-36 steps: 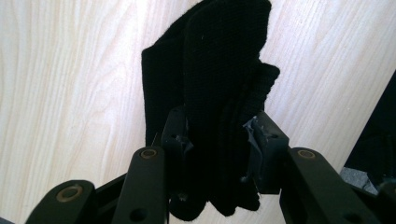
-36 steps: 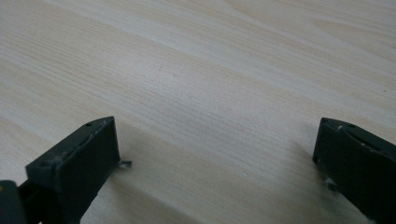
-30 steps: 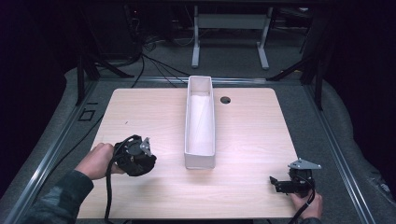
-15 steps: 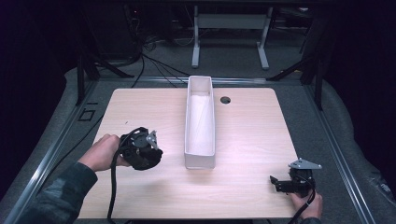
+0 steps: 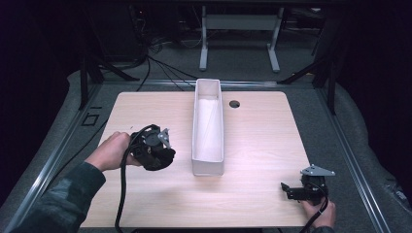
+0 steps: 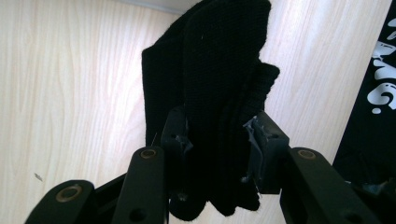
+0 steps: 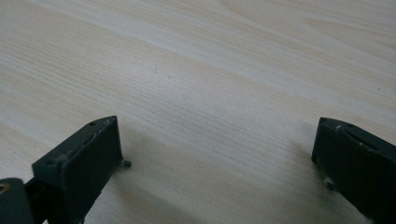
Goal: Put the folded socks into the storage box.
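Observation:
My left gripper (image 5: 163, 154) is shut on a black knitted cloth (image 6: 215, 88), a folded bundle that hangs from between the jaws above the wooden table (image 5: 141, 116). In the high view the black cloth (image 5: 161, 159) sits just left of the long white bin (image 5: 208, 127), near its front end. My right gripper (image 5: 287, 190) rests low at the table's front right corner. Its jaws stand wide open over bare wood, and the right gripper (image 7: 215, 154) holds nothing.
The white bin runs from the table's back edge toward the front along the middle. A round cable hole (image 5: 234, 104) lies to its right at the back. Metal rails (image 5: 53, 160) edge the table; a stand (image 5: 238, 34) is behind.
My left gripper has carried the black cloth to the right, closer to the white bin. The right gripper has stayed where it was.

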`<action>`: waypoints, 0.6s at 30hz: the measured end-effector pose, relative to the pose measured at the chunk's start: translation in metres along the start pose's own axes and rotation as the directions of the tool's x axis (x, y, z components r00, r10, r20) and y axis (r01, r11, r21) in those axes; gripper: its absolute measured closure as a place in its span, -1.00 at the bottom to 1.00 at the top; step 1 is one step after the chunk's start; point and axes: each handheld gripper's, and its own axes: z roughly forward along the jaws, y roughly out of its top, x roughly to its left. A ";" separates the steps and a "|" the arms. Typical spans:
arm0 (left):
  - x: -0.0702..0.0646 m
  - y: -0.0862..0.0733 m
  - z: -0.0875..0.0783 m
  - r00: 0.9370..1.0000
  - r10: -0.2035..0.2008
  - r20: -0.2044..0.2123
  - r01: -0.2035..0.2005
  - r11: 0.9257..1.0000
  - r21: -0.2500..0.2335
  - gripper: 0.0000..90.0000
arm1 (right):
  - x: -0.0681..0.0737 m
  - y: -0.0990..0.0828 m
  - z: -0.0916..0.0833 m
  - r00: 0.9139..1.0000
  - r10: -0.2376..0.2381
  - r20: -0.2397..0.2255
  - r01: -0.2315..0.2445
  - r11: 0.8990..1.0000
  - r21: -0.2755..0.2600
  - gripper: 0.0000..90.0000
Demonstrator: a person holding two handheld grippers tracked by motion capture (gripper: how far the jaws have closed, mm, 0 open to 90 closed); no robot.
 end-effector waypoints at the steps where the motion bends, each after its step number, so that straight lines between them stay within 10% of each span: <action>1: 0.000 0.002 -0.001 1.000 0.007 0.001 -0.007 1.000 0.001 0.42 | 0.000 0.000 0.000 1.000 0.000 0.000 0.000 1.000 0.000 -0.97; 18: 0.009 0.035 -0.020 0.999 0.052 -0.007 -0.052 0.999 -0.011 0.42 | 0.000 0.000 0.000 1.000 -0.002 0.001 0.002 1.000 -0.001 -0.97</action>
